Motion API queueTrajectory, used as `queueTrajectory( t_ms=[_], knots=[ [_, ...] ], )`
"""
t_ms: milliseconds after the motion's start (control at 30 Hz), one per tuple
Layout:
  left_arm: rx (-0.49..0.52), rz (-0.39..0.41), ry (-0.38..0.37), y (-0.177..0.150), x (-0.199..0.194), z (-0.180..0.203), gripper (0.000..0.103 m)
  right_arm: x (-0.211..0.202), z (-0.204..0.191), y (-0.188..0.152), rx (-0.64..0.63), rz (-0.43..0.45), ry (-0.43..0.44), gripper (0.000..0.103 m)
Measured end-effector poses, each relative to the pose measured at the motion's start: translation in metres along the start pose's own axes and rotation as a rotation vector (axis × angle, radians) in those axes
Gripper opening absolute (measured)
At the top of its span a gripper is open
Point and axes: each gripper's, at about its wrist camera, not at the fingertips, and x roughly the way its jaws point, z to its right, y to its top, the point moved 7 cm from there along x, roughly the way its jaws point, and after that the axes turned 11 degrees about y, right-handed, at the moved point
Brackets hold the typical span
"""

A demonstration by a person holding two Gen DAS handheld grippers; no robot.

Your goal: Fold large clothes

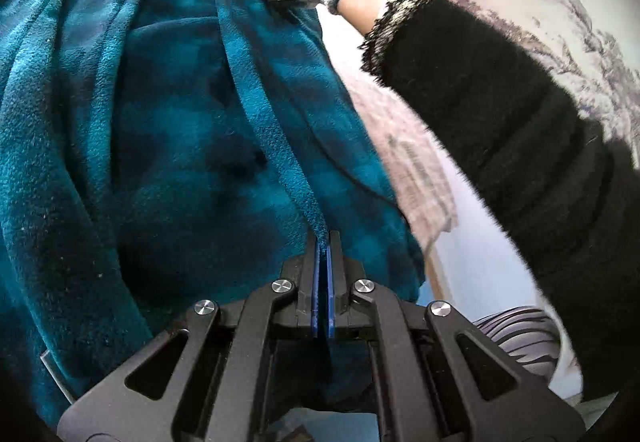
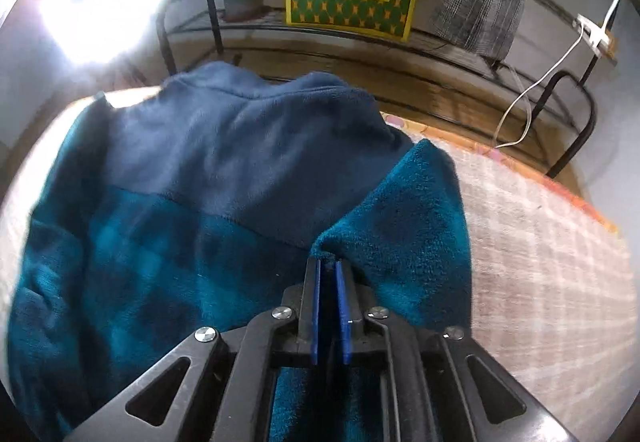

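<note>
Where teal fleece garment (image 1: 180, 130) fills view, left hand-held gripper (image 1: 323, 242) clamped on hem, right hand-held gripper (image 2: 328, 266) barely parted, fold between, bed (image 2: 540, 242) blurred.

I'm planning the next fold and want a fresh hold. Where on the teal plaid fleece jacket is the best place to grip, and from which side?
Take the teal plaid fleece jacket at the navy collar, coming from the far edge of the woven mat. The collar stands up as a thick doubled ridge, easier to pinch than the flat back panel.
</note>
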Motion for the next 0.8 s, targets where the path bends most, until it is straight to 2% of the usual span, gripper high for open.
queueTrajectory(
  t_ms=[33, 100, 200, 267, 333, 367, 500, 567, 700, 800],
  knots=[
    [0.002, -0.003, 0.009, -0.001, 0.001, 0.001, 0.0, -0.007, 0.002, 0.001, 0.019, 0.012, 0.01, 0.014],
    [0.008, -0.004, 0.021, -0.002, -0.001, 0.003, 0.0, -0.031, 0.002, 0.004, 0.045, 0.058, 0.032, 0.032],
    [0.038, 0.003, 0.048, -0.004, -0.01, 0.011, 0.004, -0.074, -0.002, 0.003, 0.042, 0.114, 0.064, 0.033],
    [0.041, 0.009, 0.054, -0.007, -0.019, 0.014, 0.025, -0.119, -0.003, -0.005, 0.06, 0.158, 0.111, 0.033],
    [0.044, 0.029, 0.062, -0.011, -0.029, 0.015, 0.032, -0.16, -0.004, -0.016, 0.055, 0.195, 0.131, 0.033],
    [0.048, 0.036, 0.066, -0.014, -0.035, 0.016, 0.032, -0.179, -0.003, -0.024, 0.059, 0.213, 0.127, 0.034],
    [0.029, 0.045, 0.074, -0.028, -0.051, 0.01, 0.032, -0.262, 0.0, -0.073, 0.111, 0.272, 0.188, 0.034],
    [0.026, 0.054, 0.081, -0.036, -0.057, 0.009, 0.032, -0.301, -0.001, -0.108, 0.12, 0.292, 0.179, 0.035],
    [0.026, 0.028, 0.061, -0.044, -0.054, 0.014, 0.032, -0.353, -0.004, -0.178, 0.133, 0.305, 0.184, 0.036],
    [0.017, 0.014, 0.068, -0.049, -0.047, 0.015, 0.032, -0.372, -0.007, -0.233, 0.178, 0.299, 0.224, 0.036]
  ],
)
